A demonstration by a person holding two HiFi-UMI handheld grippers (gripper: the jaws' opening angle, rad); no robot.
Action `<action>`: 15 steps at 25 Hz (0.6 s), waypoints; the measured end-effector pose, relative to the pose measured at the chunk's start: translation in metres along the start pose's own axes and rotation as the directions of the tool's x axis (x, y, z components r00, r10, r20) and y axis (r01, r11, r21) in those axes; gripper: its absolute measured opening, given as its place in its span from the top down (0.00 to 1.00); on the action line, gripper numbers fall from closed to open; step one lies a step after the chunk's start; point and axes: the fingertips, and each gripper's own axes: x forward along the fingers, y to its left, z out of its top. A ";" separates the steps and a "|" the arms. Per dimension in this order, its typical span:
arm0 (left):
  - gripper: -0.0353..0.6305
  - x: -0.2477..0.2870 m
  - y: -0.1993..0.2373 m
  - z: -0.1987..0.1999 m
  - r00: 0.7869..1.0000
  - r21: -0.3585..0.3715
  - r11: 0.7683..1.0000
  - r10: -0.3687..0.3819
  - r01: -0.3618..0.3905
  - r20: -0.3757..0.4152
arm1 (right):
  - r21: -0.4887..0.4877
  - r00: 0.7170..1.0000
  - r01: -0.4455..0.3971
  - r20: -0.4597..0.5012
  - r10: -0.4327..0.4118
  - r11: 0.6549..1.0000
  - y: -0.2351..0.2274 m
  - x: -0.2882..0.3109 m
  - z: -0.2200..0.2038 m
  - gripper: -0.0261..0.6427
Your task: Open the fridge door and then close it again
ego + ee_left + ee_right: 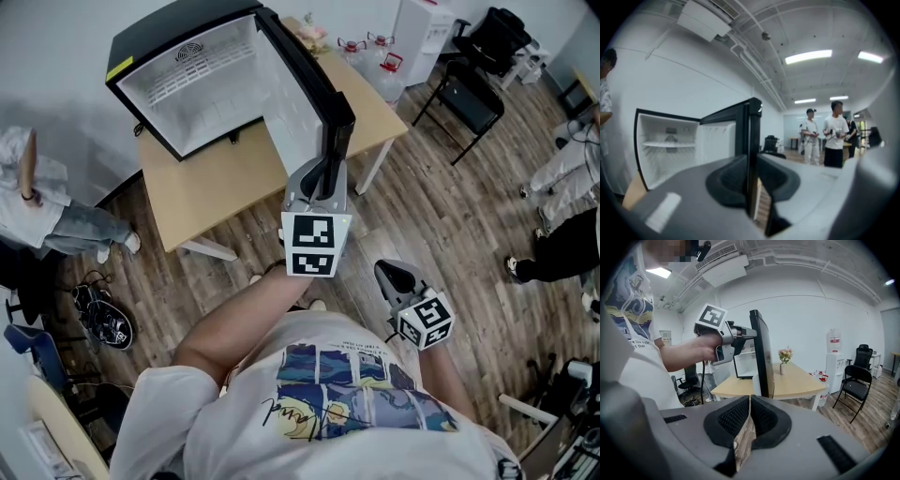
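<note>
On the wooden table (225, 192) sits the mini fridge (187, 94) with its cavity bare. The fridge door (309, 89) is swung wide off the fridge's right side.

Left gripper (328, 169) is clamped on the door's free edge, one pad on each face. Right gripper (394, 275) is idle, well back from the fridge, jaws together on nothing.

Handling guess:
- The door is a stiff flat panel, fairly light, and probably free on its hinge.
- Its faces are smooth, so the pinch could slip if dragged along the edge. Push square to the panel.
- The free edge gives the best lever, so the hold point is good.
- The fridge body looks empty and light, so it may skid on the table if the door is slammed.

The swing arc back to the fridge looks unobstructed. A flower vase (785, 356) stands on the table past the door's outer face. A folding chair (467, 94) and water bottles (373, 54) are beyond the fridge, outside the arc.
</note>
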 end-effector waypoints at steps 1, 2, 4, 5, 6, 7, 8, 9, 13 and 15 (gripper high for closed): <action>0.83 -0.001 0.001 0.000 1.000 0.002 1.000 0.000 0.000 0.000 | -0.001 1.000 -0.001 -0.001 0.001 1.000 0.000 0.000 0.000 0.94; 0.83 -0.002 0.002 0.000 1.000 0.003 1.000 0.000 0.000 0.000 | -0.002 1.000 -0.003 -0.002 0.003 1.000 0.001 0.001 0.000 0.94; 0.83 -0.005 0.005 -0.001 1.000 0.004 1.000 -0.001 0.001 0.001 | -0.005 1.000 -0.004 -0.005 0.004 1.000 0.002 0.003 0.001 0.94; 0.83 -0.007 0.007 -0.001 1.000 0.005 1.000 -0.001 0.001 0.002 | -0.007 1.000 -0.006 -0.007 0.005 1.000 0.003 0.003 0.002 0.94; 0.83 -0.008 0.008 -0.001 1.000 0.005 1.000 -0.001 0.001 0.003 | -0.008 1.000 -0.007 -0.008 0.007 1.000 0.004 0.004 0.002 0.94; 0.83 -0.010 0.010 -0.001 1.000 0.006 1.000 -0.002 0.002 0.004 | -0.009 1.000 -0.009 -0.008 0.009 1.000 0.005 0.005 0.003 0.94; 0.83 -0.012 0.011 -0.001 1.000 0.007 1.000 -0.002 0.002 0.005 | -0.010 1.000 -0.011 -0.010 0.011 1.000 0.005 0.005 0.003 0.94; 0.83 -0.013 0.012 -0.001 1.000 0.008 1.000 -0.003 0.003 0.005 | -0.012 1.000 -0.013 -0.012 0.012 1.000 0.006 0.006 0.003 0.94; 0.83 -0.020 0.020 -0.001 1.000 0.003 1.000 -0.007 0.007 0.006 | -0.019 1.000 -0.022 -0.019 0.022 1.000 0.010 0.012 0.006 0.94; 0.83 -0.024 0.024 -0.002 1.000 0.002 1.000 -0.009 0.009 0.005 | -0.024 0.999 -0.026 -0.021 0.026 0.999 0.013 0.015 0.007 0.94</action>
